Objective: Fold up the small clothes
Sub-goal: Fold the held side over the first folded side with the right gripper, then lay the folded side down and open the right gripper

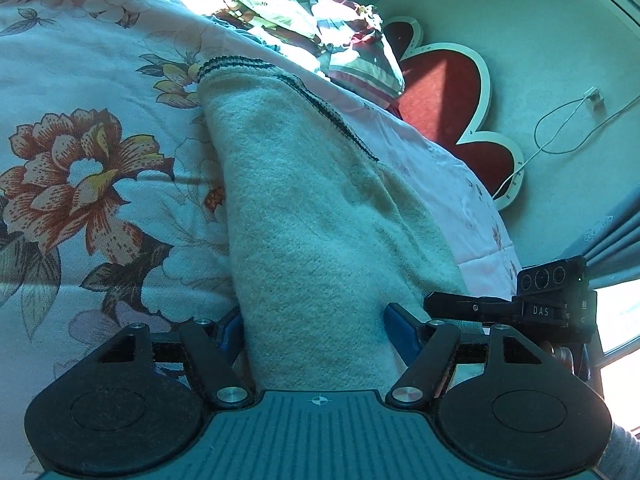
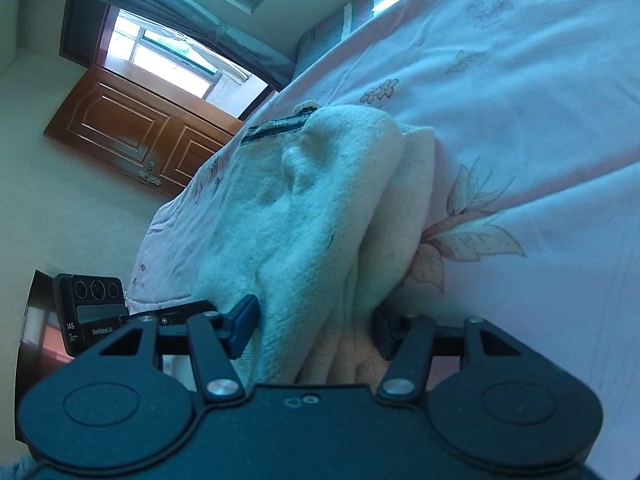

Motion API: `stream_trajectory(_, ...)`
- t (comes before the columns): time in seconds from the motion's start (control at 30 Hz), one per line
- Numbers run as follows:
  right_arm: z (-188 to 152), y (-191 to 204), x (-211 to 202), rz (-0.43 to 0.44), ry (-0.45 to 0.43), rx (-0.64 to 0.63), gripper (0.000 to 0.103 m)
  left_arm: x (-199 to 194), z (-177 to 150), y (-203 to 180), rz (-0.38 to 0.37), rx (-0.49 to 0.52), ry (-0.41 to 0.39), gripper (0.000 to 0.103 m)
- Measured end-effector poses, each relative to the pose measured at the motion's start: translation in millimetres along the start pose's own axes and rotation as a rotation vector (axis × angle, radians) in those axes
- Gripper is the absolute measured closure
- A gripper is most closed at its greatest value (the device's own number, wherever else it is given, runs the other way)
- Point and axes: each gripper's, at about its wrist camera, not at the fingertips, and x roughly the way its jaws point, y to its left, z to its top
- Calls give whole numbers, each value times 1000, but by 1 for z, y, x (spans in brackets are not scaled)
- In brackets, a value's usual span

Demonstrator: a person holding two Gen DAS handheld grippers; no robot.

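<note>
cream sweater [image 1: 320, 216] between left tool [image 1: 316, 332] jaws

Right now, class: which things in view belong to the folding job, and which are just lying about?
Job: cream fleece garment, left gripper, right gripper.
Lying about: floral bedsheet, pillows, red headboard, wooden door.

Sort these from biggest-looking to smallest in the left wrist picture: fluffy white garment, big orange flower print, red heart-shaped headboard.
1. Fluffy white garment, though it is nearest the camera.
2. Big orange flower print and red heart-shaped headboard look alike; not ranked.
</note>
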Motion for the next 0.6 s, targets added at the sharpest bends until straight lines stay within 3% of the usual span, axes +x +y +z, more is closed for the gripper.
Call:
stream_trajectory(0.1,-5,-14,-5,25,-34,58,61,1,0,-4,12,13,-8,38)
stream_trajectory(0.17,-8,-2,-5,-22,-49,2,67,2,-1,-10,32,55,-17,48)
stream_trajectory(0.27,-12,16,-11,-43,-86,-57,71,-6,-1,-18,62,89,-23,54)
stream_trajectory(0.6,-22,57,-30,-52,-130,-129,72,-47,-2,-50,99,207,-67,55)
